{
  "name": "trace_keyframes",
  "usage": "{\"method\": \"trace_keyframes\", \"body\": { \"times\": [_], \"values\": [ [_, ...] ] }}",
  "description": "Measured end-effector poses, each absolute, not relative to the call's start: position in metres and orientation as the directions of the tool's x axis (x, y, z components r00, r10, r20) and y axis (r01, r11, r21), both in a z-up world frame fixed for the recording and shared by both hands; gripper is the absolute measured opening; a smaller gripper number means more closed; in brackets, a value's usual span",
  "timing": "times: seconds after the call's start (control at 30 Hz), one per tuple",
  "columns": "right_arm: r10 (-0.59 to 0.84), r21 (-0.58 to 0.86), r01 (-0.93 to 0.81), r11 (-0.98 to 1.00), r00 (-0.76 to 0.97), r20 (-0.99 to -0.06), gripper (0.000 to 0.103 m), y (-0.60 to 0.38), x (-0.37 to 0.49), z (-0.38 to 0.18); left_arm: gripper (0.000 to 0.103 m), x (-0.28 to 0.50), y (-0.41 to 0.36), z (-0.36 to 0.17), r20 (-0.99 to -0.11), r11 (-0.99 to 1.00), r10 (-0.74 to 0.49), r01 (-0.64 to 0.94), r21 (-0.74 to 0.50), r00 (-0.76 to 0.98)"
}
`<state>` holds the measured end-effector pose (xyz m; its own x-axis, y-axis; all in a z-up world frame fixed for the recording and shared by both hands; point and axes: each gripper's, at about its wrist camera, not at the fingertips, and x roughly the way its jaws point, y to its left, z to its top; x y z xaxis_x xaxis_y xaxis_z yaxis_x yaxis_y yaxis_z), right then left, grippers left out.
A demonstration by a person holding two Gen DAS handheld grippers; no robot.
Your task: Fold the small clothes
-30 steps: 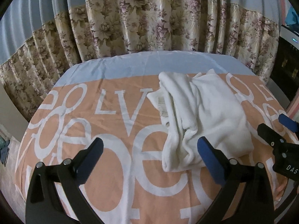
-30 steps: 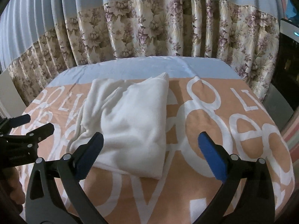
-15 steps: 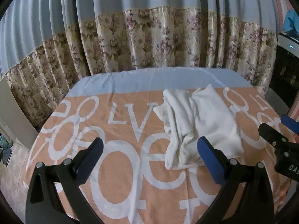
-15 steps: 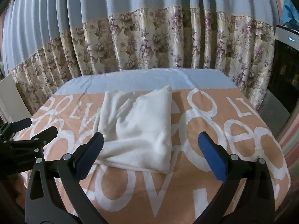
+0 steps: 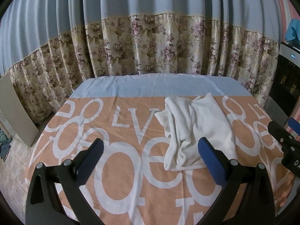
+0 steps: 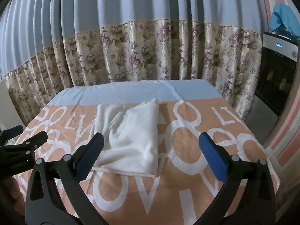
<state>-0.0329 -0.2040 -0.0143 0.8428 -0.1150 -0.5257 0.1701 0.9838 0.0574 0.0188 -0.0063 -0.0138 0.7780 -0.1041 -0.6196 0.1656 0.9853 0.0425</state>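
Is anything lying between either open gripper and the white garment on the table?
Nothing visible does. The white garment lies alone on the orange lettered cloth; the left gripper and right gripper are both open, with only bare cloth before them.

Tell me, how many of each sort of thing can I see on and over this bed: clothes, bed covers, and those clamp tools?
White folded garment: 1
Orange bedspread with white letters: 1
Hand-held grippers, both open and empty: 2, the left gripper and the right gripper
Total: 4
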Motion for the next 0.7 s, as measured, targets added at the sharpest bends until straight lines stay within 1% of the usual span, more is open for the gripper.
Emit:
{"method": "trace_keyframes", "body": {
  "times": [0.7],
  "values": [
    [-0.121,0.048,0.171,0.984,0.845,-0.521,0.1,-0.1998,-0.0383,-0.0062,0.101,0.0158,-0.0056,-0.0082,-0.61,0.986,-0.104,0.164,0.043,0.786]
  ]
}}
